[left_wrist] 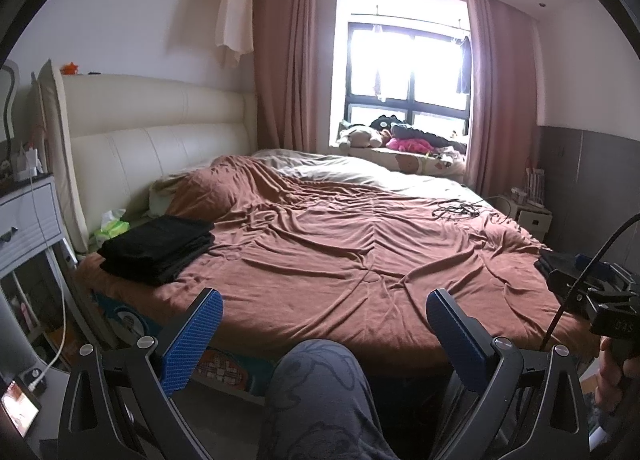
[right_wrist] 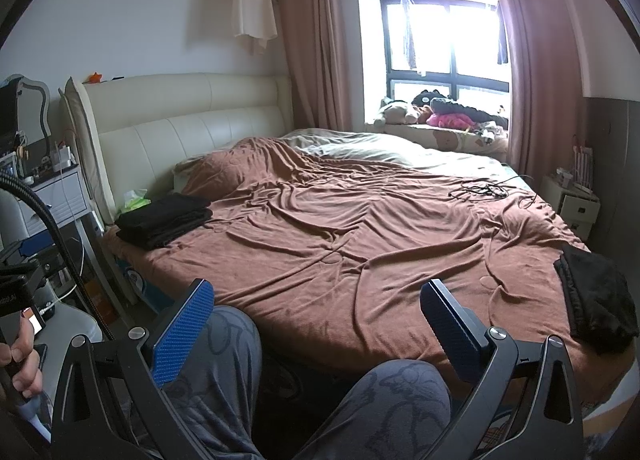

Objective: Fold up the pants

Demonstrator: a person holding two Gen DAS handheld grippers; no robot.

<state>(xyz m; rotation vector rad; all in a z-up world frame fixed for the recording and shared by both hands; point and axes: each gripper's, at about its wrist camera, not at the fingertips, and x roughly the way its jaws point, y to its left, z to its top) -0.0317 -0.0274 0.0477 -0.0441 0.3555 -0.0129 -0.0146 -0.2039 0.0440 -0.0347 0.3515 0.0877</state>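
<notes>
Pants [right_wrist: 596, 304] lie crumpled in a dark, loose heap at the near right corner of my brown bedspread [right_wrist: 340, 228], one edge with a seam line facing inward, the rest bunched and hanging toward the bed's rim. From my left wrist view only a sliver of them shows at the right edge. My left gripper [left_wrist: 324, 324] is spread wide with nothing between its blue pads, held above a knee in grey patterned trousers [left_wrist: 320, 392]. My right gripper [right_wrist: 316, 316] is likewise agape and empty, well apart from the heap. A neatly folded black stack [left_wrist: 158, 248] sits at the left side, near the cream headboard [left_wrist: 160, 132].
</notes>
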